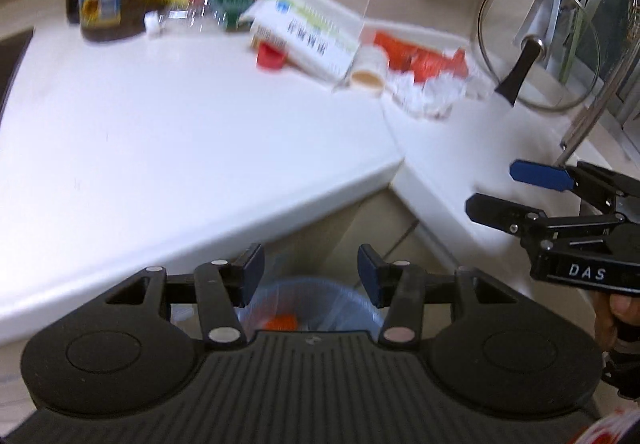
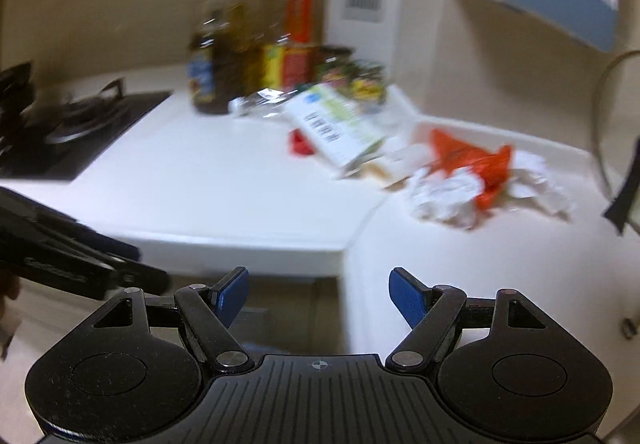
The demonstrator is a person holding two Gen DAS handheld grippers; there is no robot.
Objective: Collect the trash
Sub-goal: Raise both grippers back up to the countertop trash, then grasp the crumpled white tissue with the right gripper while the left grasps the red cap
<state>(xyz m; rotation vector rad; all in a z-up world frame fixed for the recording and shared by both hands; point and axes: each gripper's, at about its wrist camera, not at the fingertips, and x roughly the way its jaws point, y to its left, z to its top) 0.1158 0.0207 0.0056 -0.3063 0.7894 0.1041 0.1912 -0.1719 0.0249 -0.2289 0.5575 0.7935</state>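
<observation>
My left gripper [image 1: 310, 272] is open and empty, held over a bin lined with a bluish bag [image 1: 344, 304] that holds something orange [image 1: 282, 322]. My right gripper [image 2: 318, 294] is open and empty at the counter's front edge; it also shows in the left wrist view [image 1: 490, 186]. Trash lies at the counter's inner corner: a white carton [image 2: 340, 124], a red cap [image 2: 300, 142], an orange wrapper [image 2: 476, 160], crumpled white paper [image 2: 444, 194] and a small tipped white cup [image 1: 370, 70].
Oil and sauce bottles [image 2: 216, 76] and jars stand at the back of the white counter [image 2: 208, 180]. A gas stove [image 2: 68, 124] is at the left. A glass pot lid [image 1: 536, 44] leans at the right by a rack.
</observation>
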